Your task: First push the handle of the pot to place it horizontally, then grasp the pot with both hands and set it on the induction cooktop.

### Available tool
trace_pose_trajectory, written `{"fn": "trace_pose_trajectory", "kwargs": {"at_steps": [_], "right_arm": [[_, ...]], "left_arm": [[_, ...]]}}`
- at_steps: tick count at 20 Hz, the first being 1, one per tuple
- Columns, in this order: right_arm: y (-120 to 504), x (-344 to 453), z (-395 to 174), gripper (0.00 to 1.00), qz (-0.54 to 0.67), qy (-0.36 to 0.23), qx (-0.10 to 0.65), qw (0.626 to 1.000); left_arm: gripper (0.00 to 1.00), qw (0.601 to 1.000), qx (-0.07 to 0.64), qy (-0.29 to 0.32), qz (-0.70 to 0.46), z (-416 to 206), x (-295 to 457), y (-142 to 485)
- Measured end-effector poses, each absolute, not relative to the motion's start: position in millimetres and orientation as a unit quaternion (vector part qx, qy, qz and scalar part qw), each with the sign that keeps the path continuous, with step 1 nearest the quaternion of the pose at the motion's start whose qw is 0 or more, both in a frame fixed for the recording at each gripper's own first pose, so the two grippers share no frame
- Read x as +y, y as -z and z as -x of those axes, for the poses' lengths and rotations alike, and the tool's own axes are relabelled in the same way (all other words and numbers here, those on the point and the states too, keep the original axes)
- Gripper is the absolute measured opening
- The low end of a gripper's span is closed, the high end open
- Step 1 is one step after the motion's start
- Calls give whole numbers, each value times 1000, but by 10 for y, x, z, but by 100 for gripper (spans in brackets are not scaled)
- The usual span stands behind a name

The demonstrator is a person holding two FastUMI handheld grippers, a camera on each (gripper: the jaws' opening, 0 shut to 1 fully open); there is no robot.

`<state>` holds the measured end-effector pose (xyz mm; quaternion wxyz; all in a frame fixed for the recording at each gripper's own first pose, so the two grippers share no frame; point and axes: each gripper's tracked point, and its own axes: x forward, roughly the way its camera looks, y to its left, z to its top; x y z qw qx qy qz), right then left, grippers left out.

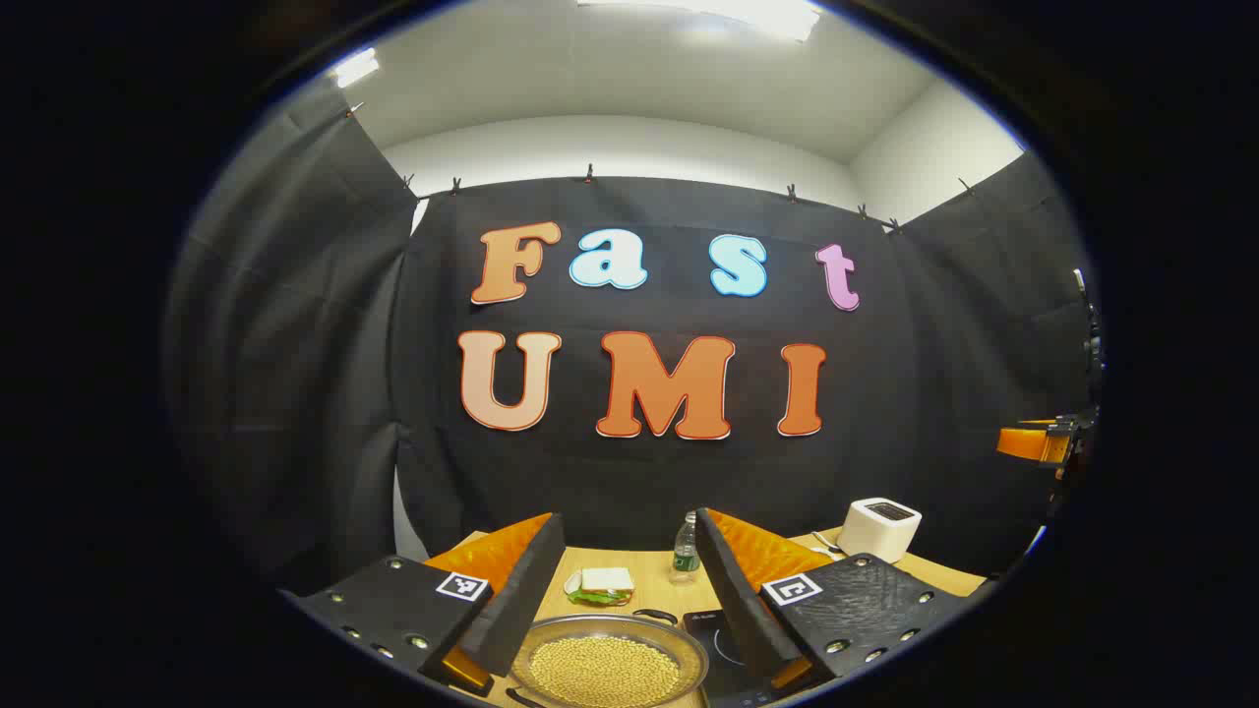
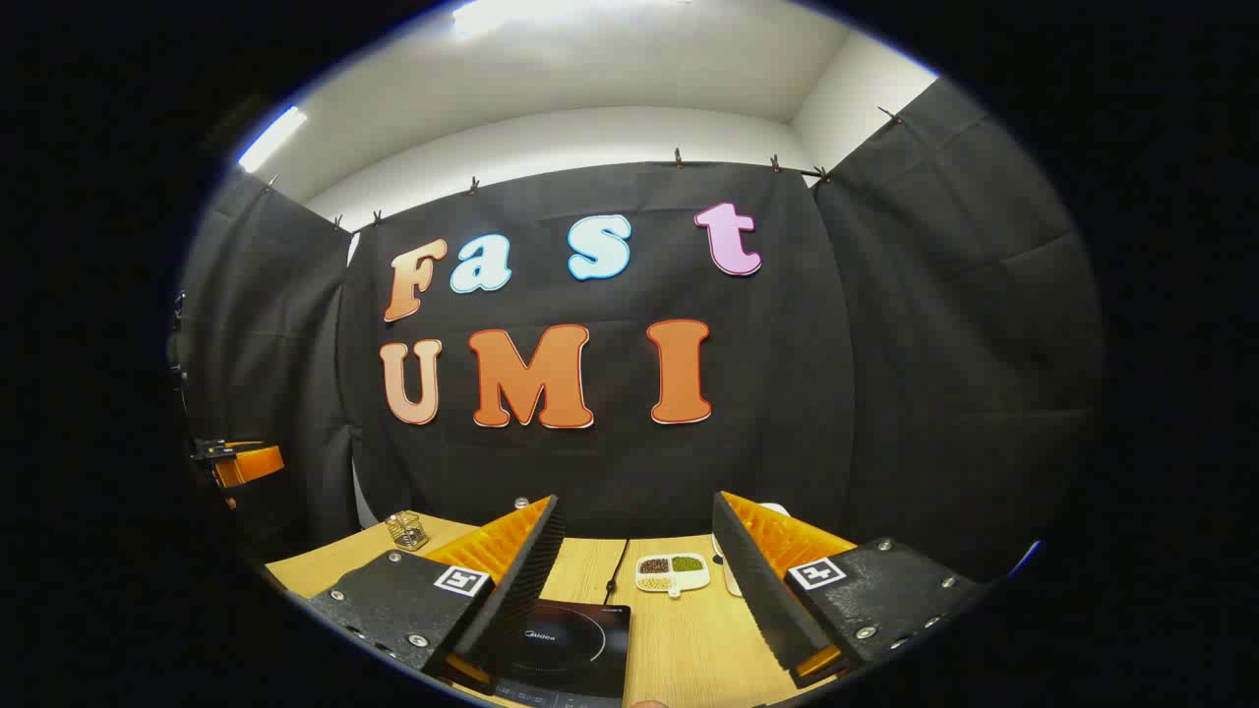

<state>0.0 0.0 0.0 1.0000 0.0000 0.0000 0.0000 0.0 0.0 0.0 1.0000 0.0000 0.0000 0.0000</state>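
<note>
A metal pot [image 1: 605, 669] holding yellow beans sits on the wooden table, low in the left gripper view. A dark loop handle [image 1: 656, 616] shows at its far rim. My left gripper [image 1: 628, 519] hangs open just above and behind the pot, touching nothing. The black induction cooktop [image 1: 723, 644] lies right of the pot, partly hidden by a finger. In the right gripper view the cooktop [image 2: 566, 639] lies under my open right gripper [image 2: 637, 501], which holds nothing.
A sandwich on a plate [image 1: 600, 585], a water bottle [image 1: 686, 551] and a white toaster [image 1: 878, 528] stand behind the pot. A divided dish of beans [image 2: 672, 570], a glass jar [image 2: 406, 529] and the cooktop's cable [image 2: 618, 565] lie on the table [image 2: 679, 649].
</note>
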Motion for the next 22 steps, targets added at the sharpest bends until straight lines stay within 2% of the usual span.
{"fn": "trace_pose_trajectory", "kwargs": {"at_steps": [2,3,22], "right_arm": [[13,-1,10,92,-2,0,1,1000],[11,-1,2,95,-4,-1,1,1000],[64,13,0,95,-6,5,5,1000]], "left_arm": [[84,1000,0,-6,-3,0,16,-10],[86,1000,0,-6,-2,20,2,-2],[84,1000,5,8,-5,73,-22,85]]}}
